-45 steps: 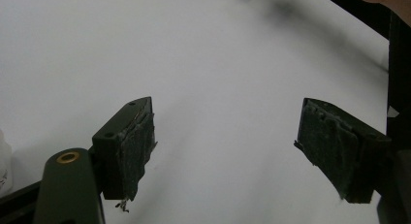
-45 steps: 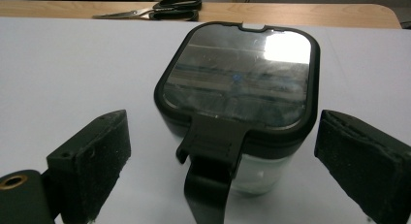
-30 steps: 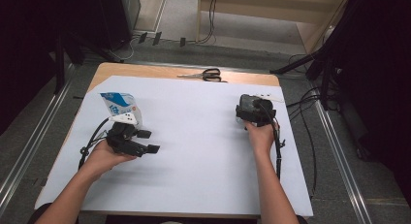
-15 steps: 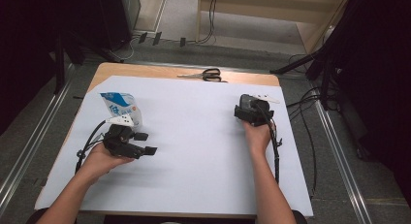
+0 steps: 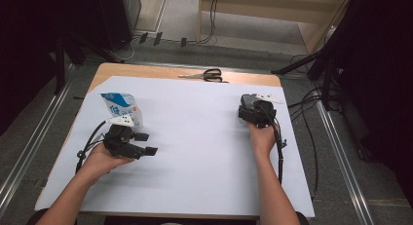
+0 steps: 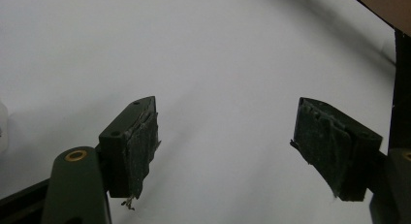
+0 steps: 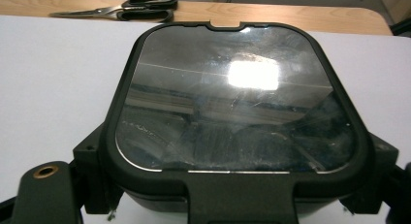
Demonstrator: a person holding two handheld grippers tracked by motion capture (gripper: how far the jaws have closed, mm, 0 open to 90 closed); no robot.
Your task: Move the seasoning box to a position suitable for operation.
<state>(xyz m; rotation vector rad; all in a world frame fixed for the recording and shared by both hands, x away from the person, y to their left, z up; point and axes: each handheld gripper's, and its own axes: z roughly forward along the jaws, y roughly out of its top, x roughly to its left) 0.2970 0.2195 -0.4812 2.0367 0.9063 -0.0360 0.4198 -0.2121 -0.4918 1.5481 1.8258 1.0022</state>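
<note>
Jaws of the left gripper (image 6: 223, 151) gape, empty; right gripper (image 5: 254, 110) jaws, just closing, clasp the black box (image 7: 237, 112).

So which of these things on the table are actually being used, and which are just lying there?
In the job: black box with a glossy lid, between the jaws of the right tool, which have just been closing; blue-and-white bag, beside the open left tool.
Lying about: scissors at the far edge of the table; white sheet covering it.
</note>
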